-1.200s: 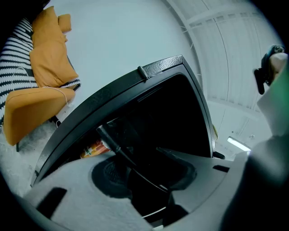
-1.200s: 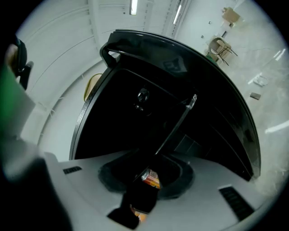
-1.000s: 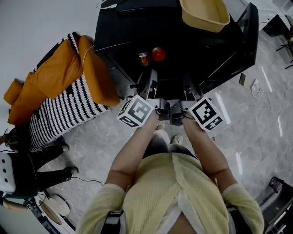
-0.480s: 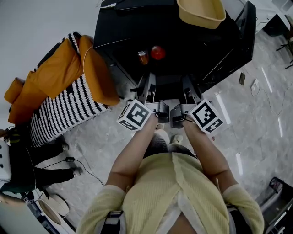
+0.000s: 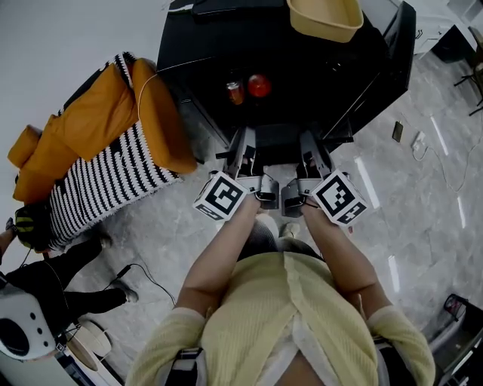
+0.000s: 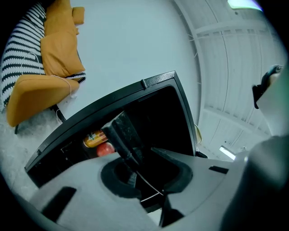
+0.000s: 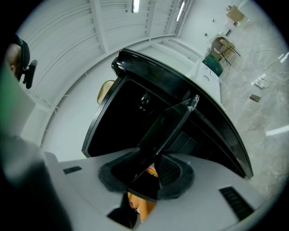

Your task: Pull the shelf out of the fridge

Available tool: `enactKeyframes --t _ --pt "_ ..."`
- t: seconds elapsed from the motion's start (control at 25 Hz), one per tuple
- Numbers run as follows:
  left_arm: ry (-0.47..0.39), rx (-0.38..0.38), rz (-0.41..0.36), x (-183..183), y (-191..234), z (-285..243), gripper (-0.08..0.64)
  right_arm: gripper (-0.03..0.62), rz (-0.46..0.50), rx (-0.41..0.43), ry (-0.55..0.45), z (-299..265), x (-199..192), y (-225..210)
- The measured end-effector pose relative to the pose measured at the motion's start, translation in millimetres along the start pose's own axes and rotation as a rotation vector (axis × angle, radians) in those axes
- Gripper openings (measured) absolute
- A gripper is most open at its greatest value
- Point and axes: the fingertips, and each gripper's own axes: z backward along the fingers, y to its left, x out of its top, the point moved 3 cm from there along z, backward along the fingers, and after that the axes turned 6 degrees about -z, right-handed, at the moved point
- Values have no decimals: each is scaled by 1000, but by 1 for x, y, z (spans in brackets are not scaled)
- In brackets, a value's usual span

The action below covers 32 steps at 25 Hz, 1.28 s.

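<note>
Two grippers are level and side by side at the fridge mouth. The left gripper (image 5: 243,143) and the right gripper (image 5: 311,145) each have their jaws part closed on the front edge of the one shelf (image 7: 171,124). The right gripper view shows the dark pane running in between the pads. In the left gripper view only a thin pale edge of the shelf shows past one dark finger.

The shelf sticks partway out of the black fridge (image 5: 302,68), and its back end is lost in the dark. Inside at the left stand one can (image 5: 235,93) and one apple (image 5: 259,85). Whether they rest on this shelf I cannot tell. One yellow basin (image 5: 324,15) sits on top, cut off by the picture's edge. One chair (image 5: 113,177) stands to the left.
</note>
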Motion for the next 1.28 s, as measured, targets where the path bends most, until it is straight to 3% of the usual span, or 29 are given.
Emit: enactKeyframes --t 0.84,1.28 --pt "-2 -8 11 -12 -21 43 78 109 10 23 41 46 -7 2" --pt "4 22 44 8 -36 32 78 109 14 15 80 33 7 25"
